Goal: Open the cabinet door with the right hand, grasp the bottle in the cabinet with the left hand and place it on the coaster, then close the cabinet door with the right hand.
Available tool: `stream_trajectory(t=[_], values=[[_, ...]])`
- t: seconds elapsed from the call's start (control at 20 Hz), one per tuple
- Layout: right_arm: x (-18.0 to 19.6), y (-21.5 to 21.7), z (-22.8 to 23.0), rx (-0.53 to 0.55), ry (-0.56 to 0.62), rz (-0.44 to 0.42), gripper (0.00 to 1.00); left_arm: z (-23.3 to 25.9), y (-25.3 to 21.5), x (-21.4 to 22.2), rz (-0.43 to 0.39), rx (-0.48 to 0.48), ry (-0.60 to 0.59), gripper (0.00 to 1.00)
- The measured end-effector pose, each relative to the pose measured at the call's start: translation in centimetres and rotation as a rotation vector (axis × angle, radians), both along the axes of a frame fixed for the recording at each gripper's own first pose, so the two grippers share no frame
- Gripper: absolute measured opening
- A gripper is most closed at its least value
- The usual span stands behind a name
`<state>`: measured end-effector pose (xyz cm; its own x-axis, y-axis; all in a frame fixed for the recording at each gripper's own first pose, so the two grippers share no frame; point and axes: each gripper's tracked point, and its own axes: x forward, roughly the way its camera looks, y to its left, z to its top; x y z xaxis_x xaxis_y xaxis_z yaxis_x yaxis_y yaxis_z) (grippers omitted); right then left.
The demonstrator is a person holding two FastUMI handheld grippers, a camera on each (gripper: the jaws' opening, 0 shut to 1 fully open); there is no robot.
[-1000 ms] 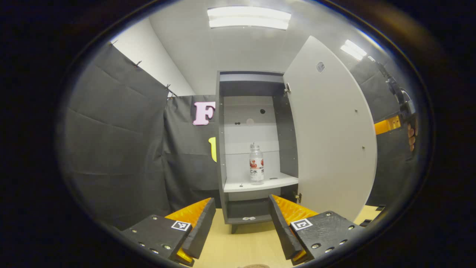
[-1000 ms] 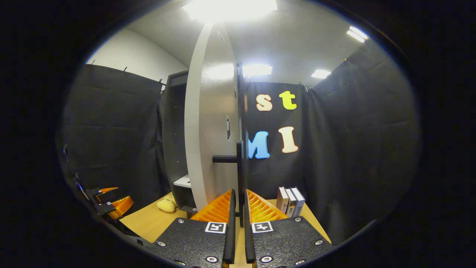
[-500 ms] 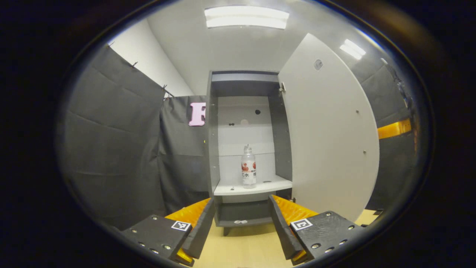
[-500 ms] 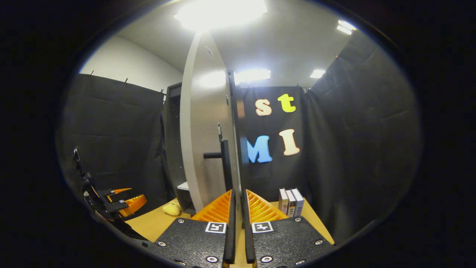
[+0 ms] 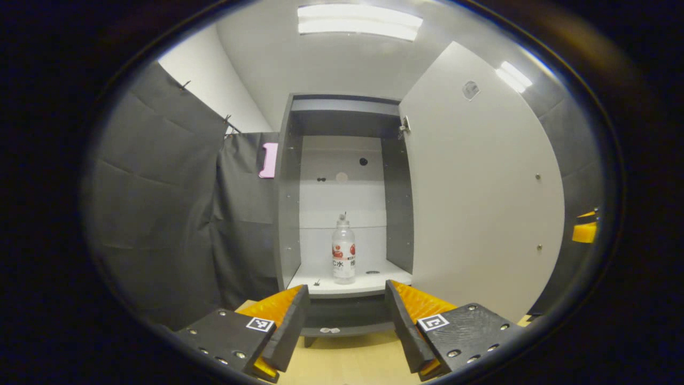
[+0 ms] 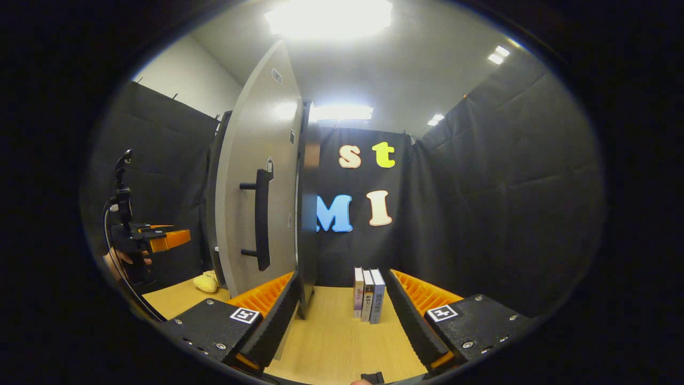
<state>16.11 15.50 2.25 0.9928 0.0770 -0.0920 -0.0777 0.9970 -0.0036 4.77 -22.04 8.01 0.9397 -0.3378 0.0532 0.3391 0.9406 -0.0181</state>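
The left gripper (image 5: pixel 346 326) is held wide open and empty, aimed at an open cabinet (image 5: pixel 288 214). One bottle (image 5: pixel 343 254) is seen upright on the shelf (image 5: pixel 320 286) at twelve o'clock, the door (image 5: pixel 481 192) swung wide at two o'clock. Clear plastic, it is judged light, slick and slightly yielding; a grip around the labelled middle is advised. The right gripper (image 6: pixel 342 315) is also spread empty, the handle (image 6: pixel 261 219) at eleven o'clock. Three books (image 6: pixel 367 294) are stood beyond.
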Motion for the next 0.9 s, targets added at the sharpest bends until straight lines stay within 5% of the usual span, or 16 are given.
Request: stream_trajectory(t=[0.5, 0.6, 0.7, 0.9], values=[[-0.3, -3.1, -2.3, -0.018, 0.054, -0.184, 0.98, 2.2, -2.9, 10.7, -0.057, -0.013, -0.021, 0.87], [-0.1, -3.2, -2.4, -0.017, 0.058, -0.217, 0.98, 1.7, -3.8, 13.2, -0.068, -0.012, -0.011, 0.76], [0.1, -3.1, -2.6, -0.010, 0.064, -0.246, 0.98, 0.9, -4.3, 15.3, -0.078, -0.011, -0.001, 0.82], [0.6, -2.9, -3.5, -0.003, 0.083, -0.301, 0.98, -1.7, -5.5, 20.2, -0.090, -0.009, 0.029, 0.76]])
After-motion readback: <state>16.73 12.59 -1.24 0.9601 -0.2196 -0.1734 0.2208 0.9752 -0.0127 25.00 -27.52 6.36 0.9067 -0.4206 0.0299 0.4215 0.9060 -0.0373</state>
